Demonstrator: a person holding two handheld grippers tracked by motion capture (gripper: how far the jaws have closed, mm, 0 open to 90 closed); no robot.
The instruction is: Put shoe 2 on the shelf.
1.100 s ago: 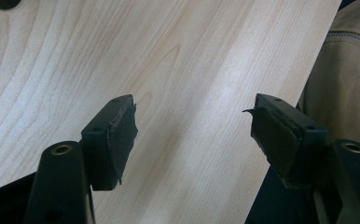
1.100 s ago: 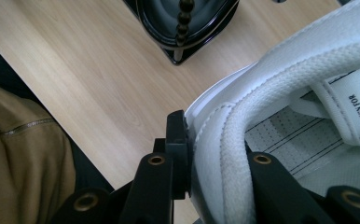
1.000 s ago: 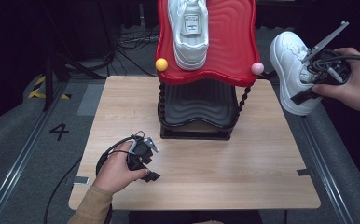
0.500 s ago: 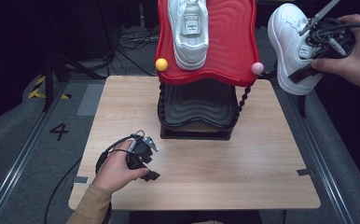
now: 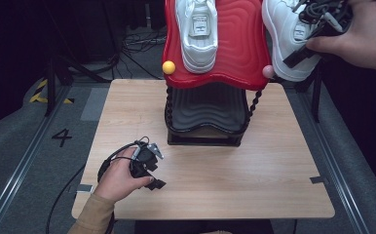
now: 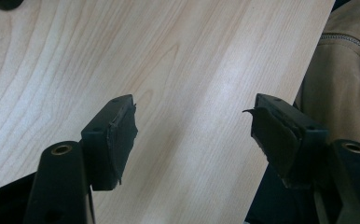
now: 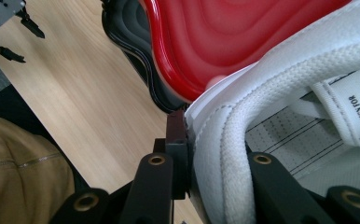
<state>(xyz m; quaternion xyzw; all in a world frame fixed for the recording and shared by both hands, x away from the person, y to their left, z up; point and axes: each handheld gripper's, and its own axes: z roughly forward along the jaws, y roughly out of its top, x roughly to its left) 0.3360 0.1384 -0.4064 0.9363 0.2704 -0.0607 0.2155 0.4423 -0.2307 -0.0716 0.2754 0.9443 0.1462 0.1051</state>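
Observation:
A red wavy shelf (image 5: 239,48) tops a black rack (image 5: 203,119) at the back of the wooden table (image 5: 254,180). One white sneaker (image 5: 197,31) lies on the red shelf. My right gripper (image 5: 317,29) holds a second white sneaker (image 5: 286,36) in the air by the shelf's right edge, shut on its collar (image 7: 225,154). My left gripper (image 5: 149,168) rests low over the table's front left, jaws open with bare wood (image 6: 192,116) between them.
A yellow ball (image 5: 168,67) and a pink ball (image 5: 268,71) cap the shelf's front corners. The rack's lower black shelf (image 5: 205,105) is bare. Cables (image 5: 137,46) lie on the floor behind the table. A "4" mark (image 5: 62,137) is on the floor at left.
My right gripper has lifted the second sneaker up and leftward, from beside the rack to level with the red shelf's right edge. The left gripper has stayed put.

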